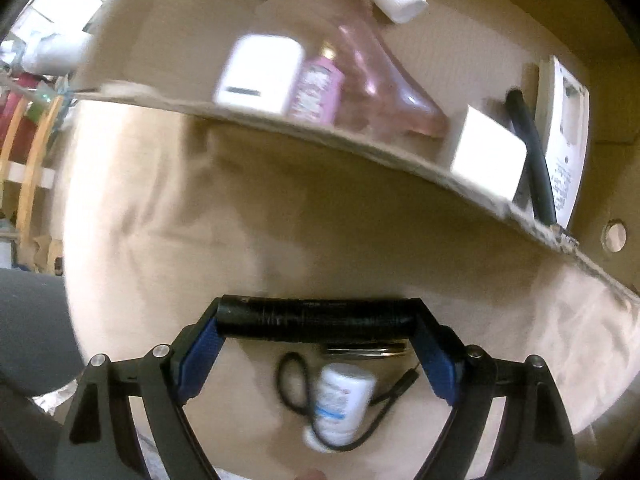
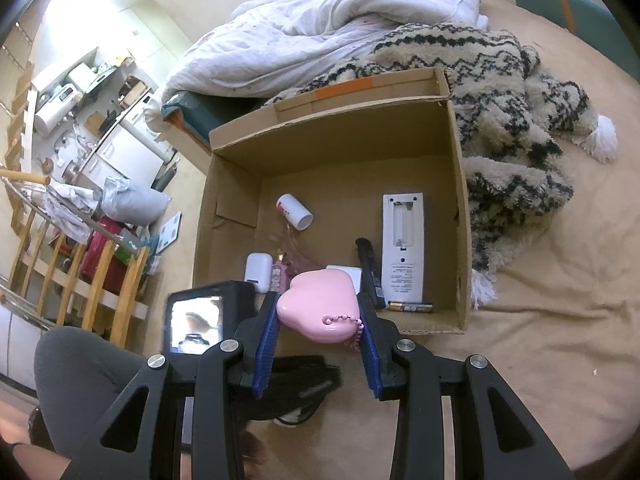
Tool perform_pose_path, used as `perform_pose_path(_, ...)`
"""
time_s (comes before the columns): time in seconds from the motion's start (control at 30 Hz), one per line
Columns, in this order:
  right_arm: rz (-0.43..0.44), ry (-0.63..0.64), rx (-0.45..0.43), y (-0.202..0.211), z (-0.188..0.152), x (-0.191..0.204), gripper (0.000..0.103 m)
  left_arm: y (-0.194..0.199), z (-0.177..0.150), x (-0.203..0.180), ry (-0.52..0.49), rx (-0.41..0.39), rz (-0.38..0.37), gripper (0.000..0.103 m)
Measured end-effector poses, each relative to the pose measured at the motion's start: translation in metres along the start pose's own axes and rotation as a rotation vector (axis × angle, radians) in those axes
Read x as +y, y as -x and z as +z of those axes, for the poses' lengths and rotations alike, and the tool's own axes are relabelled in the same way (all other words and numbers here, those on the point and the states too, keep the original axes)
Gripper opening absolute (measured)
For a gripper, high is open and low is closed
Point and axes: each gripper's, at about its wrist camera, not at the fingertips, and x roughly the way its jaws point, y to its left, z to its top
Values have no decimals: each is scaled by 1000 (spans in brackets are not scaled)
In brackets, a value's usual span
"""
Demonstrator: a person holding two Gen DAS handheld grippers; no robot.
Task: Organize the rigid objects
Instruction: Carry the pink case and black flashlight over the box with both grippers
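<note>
Left wrist view: left tool clamped endwise on black flashlight, low in the frame, over the tan bed sheet. Stiff, smooth cylinder; likely to roll or slip, better gripped across the barrel. Below it, small white bottle and black cord on the sheet. Cardboard box across the upper half, already holding white case, pink bottle, remote.

Right wrist view: right tool pinching pink heart case by its flanks at centre frame, just over the box's near wall. Hard, glossy, light; bead chain dangling. Probably next into the box.
</note>
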Motion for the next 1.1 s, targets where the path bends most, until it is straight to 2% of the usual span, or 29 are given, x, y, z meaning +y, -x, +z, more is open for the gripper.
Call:
perform_pose_path(0.27, -8, -6, -12, 4, 0, -3, 39, 61, -8, 31, -65, -140, 54, 86)
perform_pose_path(0.5, -6, -14, -36, 10, -1, -4, 39, 133, -19, 67, -85, -260, 6, 86)
perform_pose_path(0.77, 28, -5, -80, 23, -3, -1, 39, 211, -24, 86, -139, -423, -38, 86)
perform_pose_path(0.93, 34, -5, -104, 26, 2, 0, 39, 237, -13, 95, -126, -540, -34, 86)
perform_pose_path(1.1, 38, 2, -137, 32, 17, 1, 39, 243, 1, 101, -103, -596, -35, 86)
